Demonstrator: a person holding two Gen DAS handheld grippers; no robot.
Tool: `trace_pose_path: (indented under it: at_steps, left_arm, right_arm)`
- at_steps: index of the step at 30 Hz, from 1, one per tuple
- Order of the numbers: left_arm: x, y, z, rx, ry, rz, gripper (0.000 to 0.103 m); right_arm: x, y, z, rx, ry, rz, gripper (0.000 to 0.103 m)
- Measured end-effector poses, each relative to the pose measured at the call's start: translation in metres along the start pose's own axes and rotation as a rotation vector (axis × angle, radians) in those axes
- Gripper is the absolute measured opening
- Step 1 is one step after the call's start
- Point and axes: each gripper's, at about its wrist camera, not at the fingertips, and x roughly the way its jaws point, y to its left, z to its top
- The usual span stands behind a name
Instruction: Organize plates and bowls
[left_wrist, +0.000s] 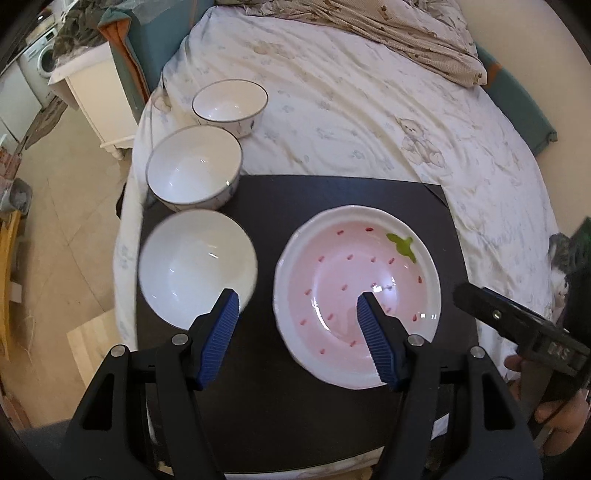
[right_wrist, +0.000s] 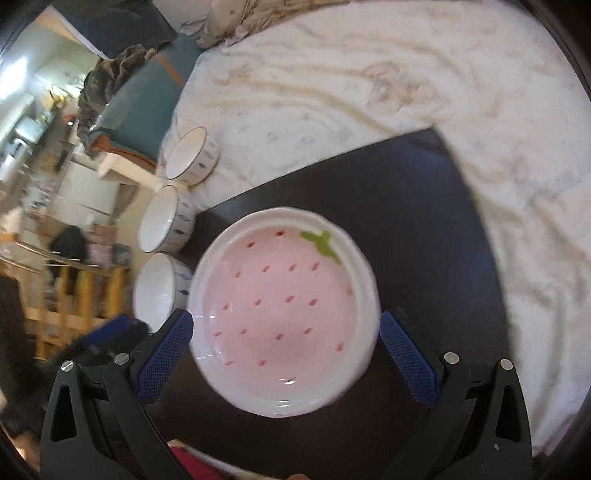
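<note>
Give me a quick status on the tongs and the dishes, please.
Left tongs open, empty. Right tongs open, straddling pink strawberry-patterned ceramic plate, not gripping. Three white ceramic bowls in a row left of the plate. Nothing in the way.

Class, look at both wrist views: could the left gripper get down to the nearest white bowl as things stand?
Probably yes. The left gripper is open and holds nothing, the nearest bowl sits just below its left finger, and nothing covers it. The strawberry plate lies apart, to its right.
</note>
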Motion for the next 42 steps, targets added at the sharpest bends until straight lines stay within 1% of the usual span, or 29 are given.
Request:
trace_pose_path:
  at_steps: [2, 5, 7, 11, 12, 13, 16, 17, 19, 20, 22, 23, 24, 25, 26, 28, 29, 31, 33, 35, 40, 42]
  left_arm:
    - [-0.005, 0.006, 0.006, 0.006, -0.008, 0.017, 0.063]
    - [-0.013, 0.017, 0.015, 0.023, -0.024, 0.042, 0.063]
    - [-0.018, 0.025, 0.019, 0.033, -0.039, 0.066, 0.063]
    - [-0.017, 0.048, 0.030, 0.023, -0.033, 0.108, 0.063]
    - [-0.015, 0.057, 0.034, 0.006, -0.025, 0.114, 0.063]
    - [-0.013, 0.067, 0.038, -0.017, -0.015, 0.115, 0.063]
    - [-0.002, 0.089, 0.043, -0.070, 0.018, 0.099, 0.063]
    - [0.002, 0.097, 0.045, -0.086, 0.034, 0.091, 0.063]
    - [0.014, 0.113, 0.047, -0.130, 0.083, 0.064, 0.063]
    - [0.019, 0.119, 0.047, -0.144, 0.108, 0.049, 0.063]
    - [0.033, 0.129, 0.047, -0.171, 0.175, 0.005, 0.063]
    - [0.037, 0.131, 0.048, -0.181, 0.190, -0.010, 0.063]
    - [0.040, 0.135, 0.049, -0.193, 0.204, -0.027, 0.063]
    - [0.043, 0.138, 0.050, -0.197, 0.209, -0.043, 0.063]
    - [0.044, 0.138, 0.052, -0.193, 0.211, -0.050, 0.063]
    - [0.049, 0.135, 0.056, -0.151, 0.221, -0.056, 0.063]
    - [0.052, 0.134, 0.057, -0.139, 0.225, -0.053, 0.062]
    - [0.058, 0.135, 0.059, -0.134, 0.242, -0.063, 0.059]
    - [0.067, 0.137, 0.059, -0.130, 0.279, -0.072, 0.042]
    - [0.074, 0.140, 0.058, -0.125, 0.308, -0.073, 0.039]
    - [0.087, 0.139, 0.057, -0.083, 0.339, -0.035, 0.030]
    - [0.091, 0.141, 0.056, -0.084, 0.357, -0.033, 0.028]
  right_arm:
    - [-0.005, 0.006, -0.002, -0.002, -0.004, 0.009, 0.103]
    - [-0.015, 0.019, -0.004, -0.046, -0.026, -0.007, 0.103]
    - [-0.017, 0.024, -0.006, -0.055, -0.020, 0.002, 0.103]
    - [-0.014, 0.036, -0.008, -0.055, 0.030, 0.075, 0.103]
    - [-0.013, 0.041, -0.007, -0.060, 0.035, 0.083, 0.100]
    - [-0.011, 0.048, -0.006, -0.071, 0.042, 0.084, 0.093]
    - [-0.001, 0.071, -0.001, -0.090, 0.071, 0.112, 0.084]
    - [0.005, 0.080, 0.002, -0.094, 0.080, 0.124, 0.081]
    - [0.015, 0.095, 0.006, -0.101, 0.097, 0.133, 0.072]
    - [0.026, 0.107, 0.009, -0.103, 0.117, 0.135, 0.069]
    - [0.041, 0.120, 0.012, -0.097, 0.146, 0.153, 0.053]
    - [0.052, 0.129, 0.015, -0.094, 0.165, 0.157, 0.050]
    - [0.058, 0.134, 0.016, -0.091, 0.172, 0.158, 0.043]
    - [0.069, 0.142, 0.018, -0.087, 0.184, 0.161, 0.039]
    - [0.078, 0.147, 0.019, -0.083, 0.197, 0.161, 0.037]
    - [0.094, 0.154, 0.020, -0.070, 0.224, 0.157, 0.028]
    - [0.100, 0.154, 0.019, -0.066, 0.236, 0.147, 0.027]
    - [0.113, 0.157, 0.017, -0.068, 0.249, 0.096, 0.024]
    - [0.123, 0.156, 0.015, -0.062, 0.263, 0.075, 0.021]
    - [0.129, 0.154, 0.014, -0.052, 0.275, 0.069, 0.021]
    - [0.139, 0.156, 0.013, -0.067, 0.294, 0.036, 0.015]
    - [0.145, 0.158, 0.010, -0.073, 0.306, 0.017, 0.011]
